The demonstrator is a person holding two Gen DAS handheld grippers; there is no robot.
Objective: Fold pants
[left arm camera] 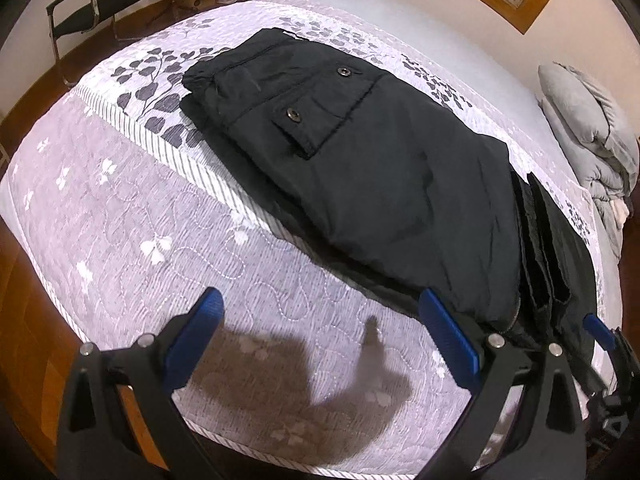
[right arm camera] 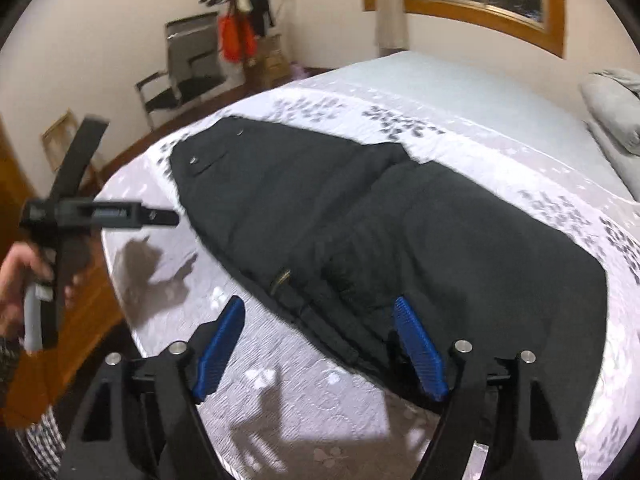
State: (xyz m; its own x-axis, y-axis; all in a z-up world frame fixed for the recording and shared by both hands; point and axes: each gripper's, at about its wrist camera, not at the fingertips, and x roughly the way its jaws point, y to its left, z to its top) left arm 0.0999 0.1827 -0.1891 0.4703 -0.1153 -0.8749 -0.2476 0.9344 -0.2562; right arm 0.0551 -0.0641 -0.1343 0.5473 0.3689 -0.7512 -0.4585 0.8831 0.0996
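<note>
**Black pants lie folded on the bed, both grippers spread and empty**

The black pants (left arm camera: 360,152) lie on the patterned bedspread (left arm camera: 120,208), doubled over so that a buttoned flap pocket (left arm camera: 308,120) faces up near the far end. From the right wrist view the pants (right arm camera: 360,216) run slantwise across the near part of the bed.

The left gripper (left arm camera: 326,336) hovers above the bedspread just beside the pants' near edge, its blue fingers (left arm camera: 196,336) wide apart and holding nothing; its shadow falls on the quilt below. The right gripper (right arm camera: 320,348) hangs over the near edge of the pants, also spread wide and empty, with its right pad above the dark cloth and its left pad above the bedspread.

A chair (left arm camera: 96,4) stands against the far wall. A grey pillow (left arm camera: 588,120) rests at the bed's right side.
</note>
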